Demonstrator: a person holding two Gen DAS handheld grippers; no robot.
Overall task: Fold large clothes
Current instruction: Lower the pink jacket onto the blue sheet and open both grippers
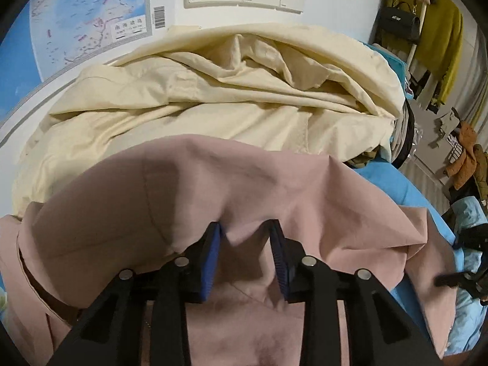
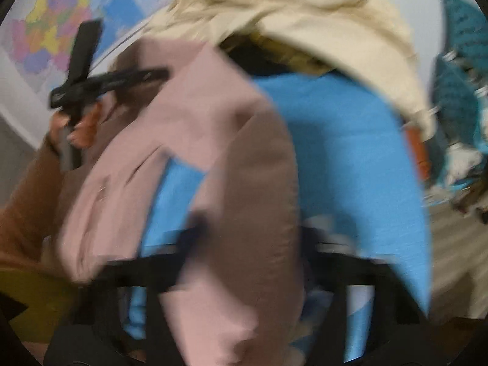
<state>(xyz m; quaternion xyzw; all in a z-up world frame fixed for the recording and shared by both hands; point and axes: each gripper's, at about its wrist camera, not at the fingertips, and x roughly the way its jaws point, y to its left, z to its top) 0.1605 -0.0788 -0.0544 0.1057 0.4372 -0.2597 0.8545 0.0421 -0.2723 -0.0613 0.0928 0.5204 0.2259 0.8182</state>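
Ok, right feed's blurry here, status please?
Left gripper open, pink garment fold between pads. Right gripper draped by it, state unclear. Cream garment heaped just behind.

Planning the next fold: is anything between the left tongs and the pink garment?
Nothing visible. The left tongs have the pink garment bunched directly between their blue pads. The cream garment lies beyond it, not between.
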